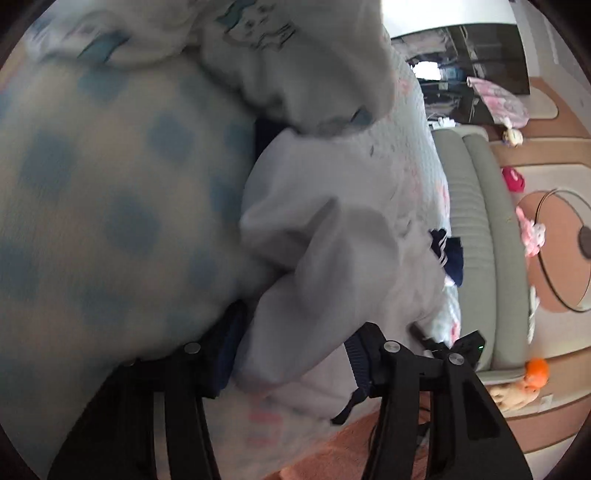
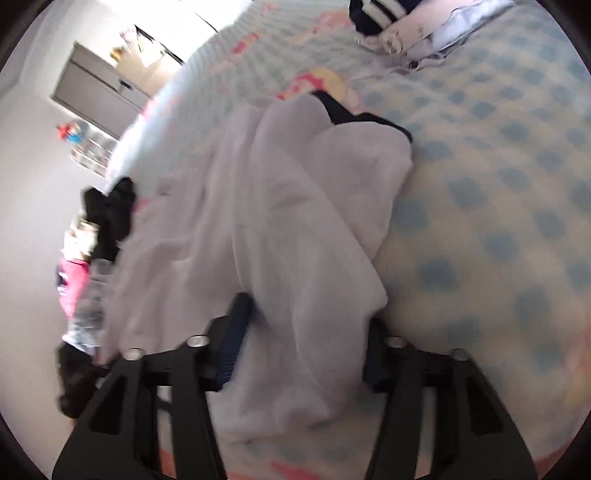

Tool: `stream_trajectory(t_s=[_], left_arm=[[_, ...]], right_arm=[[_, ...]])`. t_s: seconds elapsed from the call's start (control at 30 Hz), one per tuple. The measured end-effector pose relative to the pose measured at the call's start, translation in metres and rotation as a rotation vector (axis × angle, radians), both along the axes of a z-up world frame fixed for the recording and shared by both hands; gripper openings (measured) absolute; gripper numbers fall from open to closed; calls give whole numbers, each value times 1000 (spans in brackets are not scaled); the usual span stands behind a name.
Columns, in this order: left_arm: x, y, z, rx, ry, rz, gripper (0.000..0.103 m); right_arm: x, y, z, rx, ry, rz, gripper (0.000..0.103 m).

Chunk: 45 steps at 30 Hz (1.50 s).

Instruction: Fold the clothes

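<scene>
A white garment (image 2: pixel 280 206) with a dark blue collar edge lies crumpled on the bed; it also shows in the left wrist view (image 1: pixel 325 229). My left gripper (image 1: pixel 295 332) has its jaws apart with a fold of the white garment between them. My right gripper (image 2: pixel 306 325) also has its jaws apart, with the garment's bunched lower end between them. Whether either one pinches the cloth is hidden by the fabric. A blue-and-cream checked blanket (image 2: pixel 498 206) lies under and beside the garment; it also shows in the left wrist view (image 1: pixel 103 206).
A pile of folded clothes (image 2: pixel 399 33) lies at the far end of the bed. A white printed garment (image 1: pixel 280 48) hangs close above the left camera. Dark and pink clothes (image 2: pixel 92 236) lie at the bed's left edge. A grey padded bed frame (image 1: pixel 476 236) and toys on the floor (image 1: pixel 532 232) are to the right.
</scene>
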State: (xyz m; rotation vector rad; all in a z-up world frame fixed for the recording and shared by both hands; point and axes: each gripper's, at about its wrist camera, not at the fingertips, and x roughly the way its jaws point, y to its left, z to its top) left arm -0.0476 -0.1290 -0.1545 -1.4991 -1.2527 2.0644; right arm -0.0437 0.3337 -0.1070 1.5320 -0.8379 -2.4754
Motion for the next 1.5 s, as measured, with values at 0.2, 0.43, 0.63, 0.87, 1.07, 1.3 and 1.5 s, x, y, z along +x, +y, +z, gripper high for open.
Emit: stream_trajectory(t_s=[0.2,0.43,0.63,0.87,1.07,1.3,1.5], left_arm=[[10,9,80,-72,260,16,10],[24,11,96,-198,293,-29,17],[9,26,20,-173,70,-85,53],[3,40,63,-198,240,-88,13],[32,24,97,-219,355,-20,13],[29,31,29,-85,132,-103,40],[21,59,37,-163,165,-141,21]], right_arm=[[28,-13,86,-93,255,100,5],[57,4,114,-26,276,26,7],[30,10,21,-97,24,15,49],[25,1,30,-101,134,34,15],[63,14,75,-115,306,-36,19],[63,13,-2,-79,-60,-25,44],[71,4,19,-142,103,-41,9]])
